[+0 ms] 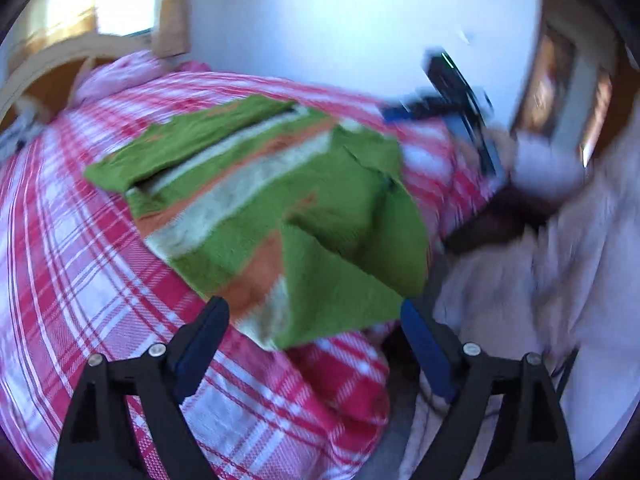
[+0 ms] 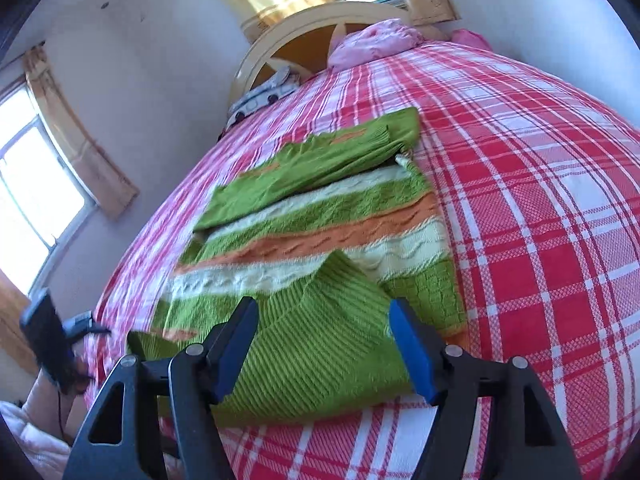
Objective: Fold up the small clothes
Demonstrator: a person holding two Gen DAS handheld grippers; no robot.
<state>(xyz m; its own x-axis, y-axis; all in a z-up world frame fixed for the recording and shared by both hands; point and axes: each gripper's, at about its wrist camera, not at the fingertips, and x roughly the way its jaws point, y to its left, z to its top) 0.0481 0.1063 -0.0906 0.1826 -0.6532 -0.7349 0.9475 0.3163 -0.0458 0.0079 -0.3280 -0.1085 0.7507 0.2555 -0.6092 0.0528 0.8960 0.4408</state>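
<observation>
Both our grippers are wide open, nothing held. Left gripper (image 1: 314, 320) sits over the near bed edge, jaws spread, the sweater's nearest green corner hanging in the gap but not pinched. Right gripper (image 2: 324, 320) same: jaws apart, straddling the ribbed green flap nearest us, no contact we can confirm.

The sweater (image 2: 320, 232) is a small knit, green with orange and cream stripes, lying on the red-and-white plaid bedspread (image 2: 540, 200) close to the near edge of the bed. It's partly folded as it lies: one sleeve (image 2: 312, 168) is laid across the far side of the body, and a ribbed green section is turned over the near side.

Handling, our read: light, soft, thick cable knit, no stiffness. It'll drape and sag the moment it's lifted, and it'll stretch if pulled from one point. Knit on woven cotton should grip rather than slide, so dragging will bunch it. We'd take it at two corners of the near folded edge, pinching through all layers, one gripper per corner, lift low and lay it over.

Further back: pink pillow (image 2: 372, 44) against the cream headboard (image 2: 304, 20), then the window. Left view is motion-blurred, so fine detail is unclear there.
</observation>
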